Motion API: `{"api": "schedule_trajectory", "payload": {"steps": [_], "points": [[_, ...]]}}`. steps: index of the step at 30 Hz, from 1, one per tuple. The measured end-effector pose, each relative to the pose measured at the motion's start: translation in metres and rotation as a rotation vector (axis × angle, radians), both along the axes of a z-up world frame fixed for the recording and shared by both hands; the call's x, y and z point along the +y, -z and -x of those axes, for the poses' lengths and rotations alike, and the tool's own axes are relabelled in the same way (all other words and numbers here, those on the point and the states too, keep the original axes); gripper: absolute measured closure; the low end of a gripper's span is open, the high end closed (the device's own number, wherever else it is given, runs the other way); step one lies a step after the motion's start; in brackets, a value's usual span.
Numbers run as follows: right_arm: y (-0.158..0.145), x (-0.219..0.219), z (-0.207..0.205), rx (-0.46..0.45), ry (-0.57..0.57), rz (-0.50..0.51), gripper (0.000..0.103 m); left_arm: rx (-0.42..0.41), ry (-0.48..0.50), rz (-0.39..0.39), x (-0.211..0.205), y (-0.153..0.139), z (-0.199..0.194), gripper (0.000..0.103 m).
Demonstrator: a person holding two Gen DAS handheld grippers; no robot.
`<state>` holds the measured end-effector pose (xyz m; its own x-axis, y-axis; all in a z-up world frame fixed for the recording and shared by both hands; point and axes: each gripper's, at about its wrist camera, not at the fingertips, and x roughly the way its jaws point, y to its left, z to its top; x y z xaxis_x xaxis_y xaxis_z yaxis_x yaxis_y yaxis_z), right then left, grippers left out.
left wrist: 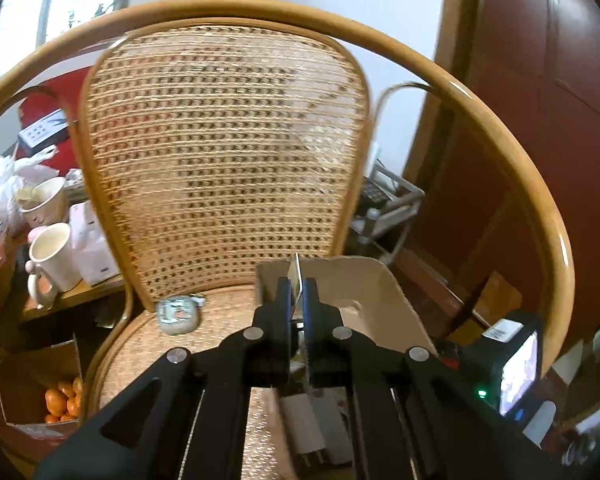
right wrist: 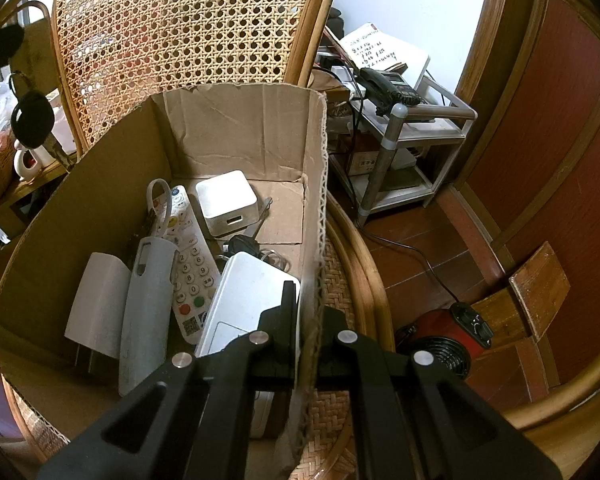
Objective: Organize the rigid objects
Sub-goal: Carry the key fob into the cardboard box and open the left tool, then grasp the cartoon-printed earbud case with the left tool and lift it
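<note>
My left gripper (left wrist: 297,288) is shut on a thin flat piece (left wrist: 296,268) seen edge-on, held above the rattan seat beside the open cardboard box (left wrist: 364,280). A small rounded case (left wrist: 178,315) lies on the seat by the chair back. My right gripper (right wrist: 309,312) is shut on the box's right wall (right wrist: 314,200). Inside the box lie a white remote (right wrist: 188,264), a white cube charger (right wrist: 226,200), a flat white device (right wrist: 248,292), a grey sleeved remote (right wrist: 146,300) and a white adapter (right wrist: 96,300). A black key fob (right wrist: 32,118) on a ring hangs at the left; what holds it is hidden.
The chair's woven back (left wrist: 224,152) and curved arm rail (left wrist: 532,208) ring the seat. Two mugs (left wrist: 54,256) stand on a low table to the left, with oranges (left wrist: 64,404) in a box below. To the right are a shelf with a telephone (right wrist: 392,88) and a red fan heater (right wrist: 448,340).
</note>
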<state>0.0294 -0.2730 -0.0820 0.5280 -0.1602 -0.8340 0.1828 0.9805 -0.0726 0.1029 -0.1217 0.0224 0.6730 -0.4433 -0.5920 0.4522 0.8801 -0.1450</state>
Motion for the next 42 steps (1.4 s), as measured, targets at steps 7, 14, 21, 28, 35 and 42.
{"api": "schedule_trajectory", "payload": {"steps": [7,14,21,28,35,42], "points": [[0.0,0.0,0.0,0.0,0.0,0.0,0.095,0.0,0.045,-0.031,-0.02,0.006,0.009,0.096],[0.0,0.0,0.0,0.0,0.0,0.0,0.095,-0.096,0.035,0.019,-0.014,-0.02,0.026,0.1],[0.0,0.0,0.0,0.001,0.002,-0.001,0.095,-0.052,0.046,-0.033,-0.027,-0.006,0.021,0.098],[-0.001,0.001,0.001,0.001,0.0,0.001,0.095,0.013,-0.082,-0.034,-0.001,0.016,-0.015,0.049],[-0.001,0.001,0.0,0.001,0.0,0.0,0.095,0.04,-0.221,-0.035,0.036,0.041,-0.068,0.015],[0.0,0.002,0.001,0.013,0.002,-0.006,0.095,0.114,-0.26,-0.084,0.058,0.082,-0.125,0.012]]}}
